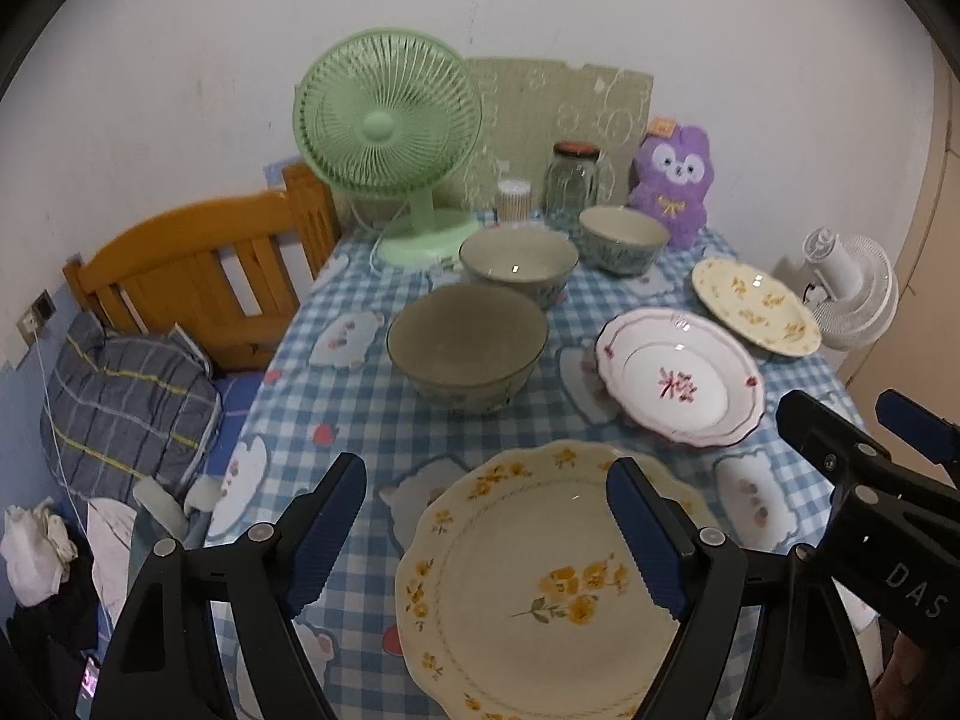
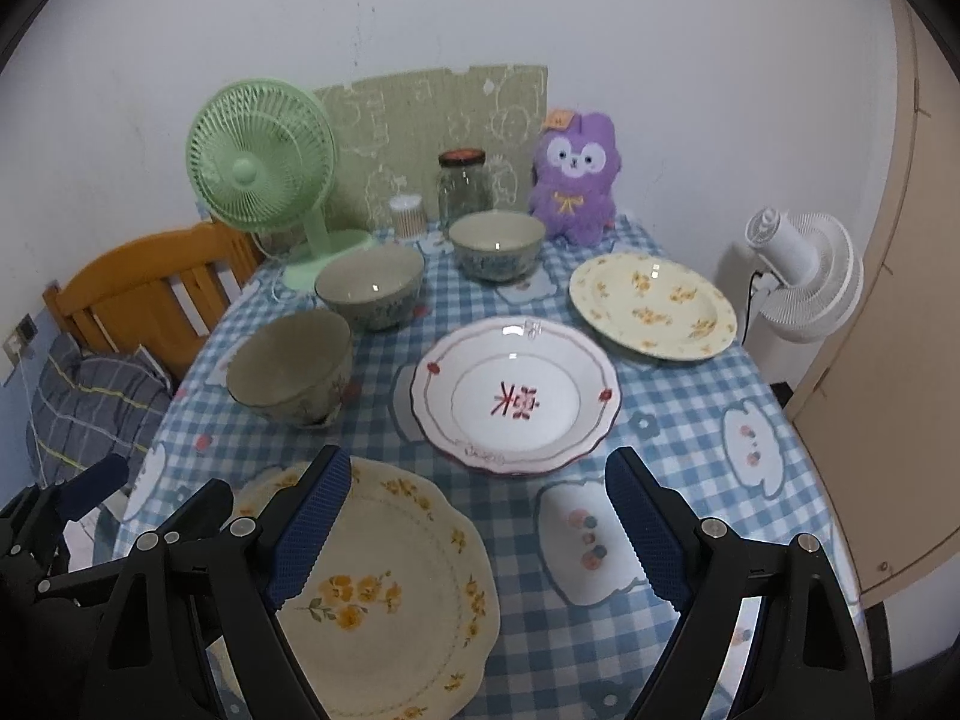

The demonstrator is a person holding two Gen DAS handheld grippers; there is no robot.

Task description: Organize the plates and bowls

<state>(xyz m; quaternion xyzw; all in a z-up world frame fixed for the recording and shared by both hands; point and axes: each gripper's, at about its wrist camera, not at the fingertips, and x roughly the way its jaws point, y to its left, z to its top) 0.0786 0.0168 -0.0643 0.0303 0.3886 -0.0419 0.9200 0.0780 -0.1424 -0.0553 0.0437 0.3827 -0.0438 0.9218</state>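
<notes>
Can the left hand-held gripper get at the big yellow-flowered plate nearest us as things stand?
Probably yes. The left hand-held gripper hangs open right over the near yellow-flowered plate, nothing lying on it. The right hand-held gripper is close beside it and could crowd the plate's right rim.

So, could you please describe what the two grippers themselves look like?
Both the left gripper and the right gripper have black angular frames with silver rivets and two fingers faced with dark blue ribbed pads. White lettering "DAS" marks the right gripper's body.
</notes>
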